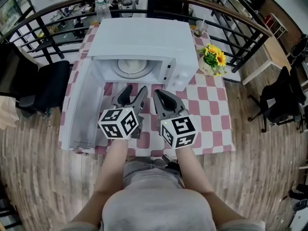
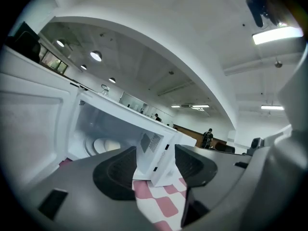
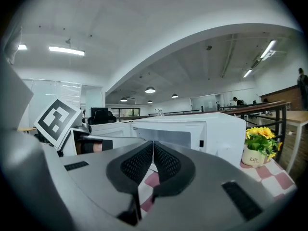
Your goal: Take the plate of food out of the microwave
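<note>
Our left gripper (image 1: 134, 93) has its jaws spread with nothing between them. The left gripper view shows only the checked cloth and the microwave (image 1: 139, 37) beyond the gap. Our right gripper (image 1: 160, 96) is pressed together and empty. Both hover over the desk (image 1: 211, 114), just in front of the open oven.

The plate (image 1: 134, 66) sits inside the cavity, well apart from either gripper and not yet touched.

We judge the main risk to be a one-sided pinch on the rim, which could tilt the plate and spill what it carries. The swung-out door (image 1: 82, 109) stands close on the left, so a wide reach could knock it. The flower pot (image 1: 213, 59) stands beside the oven's right wall.

The oven's roof cuts off the back of the plate from above. We cannot make out the food on it in any view.
</note>
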